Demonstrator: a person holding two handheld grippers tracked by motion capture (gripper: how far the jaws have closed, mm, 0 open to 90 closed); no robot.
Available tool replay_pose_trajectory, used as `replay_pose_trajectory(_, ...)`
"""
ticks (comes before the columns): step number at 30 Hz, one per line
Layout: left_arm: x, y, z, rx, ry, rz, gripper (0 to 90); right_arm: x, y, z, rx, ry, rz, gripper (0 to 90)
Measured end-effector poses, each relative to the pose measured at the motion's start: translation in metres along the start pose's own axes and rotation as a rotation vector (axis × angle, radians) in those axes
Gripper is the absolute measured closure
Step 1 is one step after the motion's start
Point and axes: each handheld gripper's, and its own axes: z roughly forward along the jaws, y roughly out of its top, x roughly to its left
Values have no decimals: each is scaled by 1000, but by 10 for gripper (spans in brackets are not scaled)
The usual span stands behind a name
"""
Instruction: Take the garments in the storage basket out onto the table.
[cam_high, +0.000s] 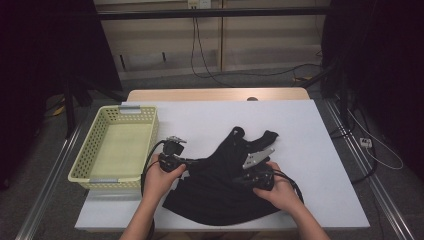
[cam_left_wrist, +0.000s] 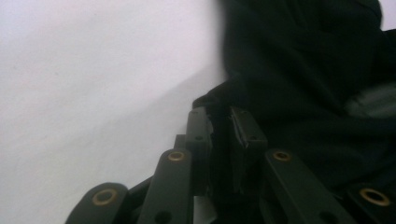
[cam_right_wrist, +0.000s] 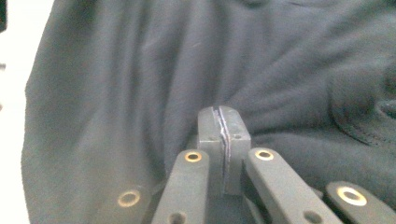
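A black garment lies crumpled on the white table top, near its front edge. At the garment's left edge, my left gripper points right. Its jaws stand close together with a fold of the black cloth pinched between them, as the left gripper view shows. My right gripper lies on the garment's middle and points left. Its jaws are pressed together, and wrinkles in the dark cloth run into their tips. A hand holds each gripper.
A pale yellow plastic basket with nothing in it stands at the table's left edge, close to my left gripper. Bare white table lies behind and to the right of the garment. Cables trail on the floor beyond the table.
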Motion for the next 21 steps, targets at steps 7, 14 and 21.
replay_pose_trajectory(7, -3, 4, 1, -25, 15, 1, 536, 0, 5, -10, -175, -136, 33, 497)
replay_pose_trajectory(14, -3, 6, 2, -38, 45, 32, 278, -4, 18, 25, -73, -200, 12, 458)
replay_pose_trajectory(21, -5, 7, 1, -52, 49, 37, 218, -7, 14, 24, -102, -175, 33, 738)
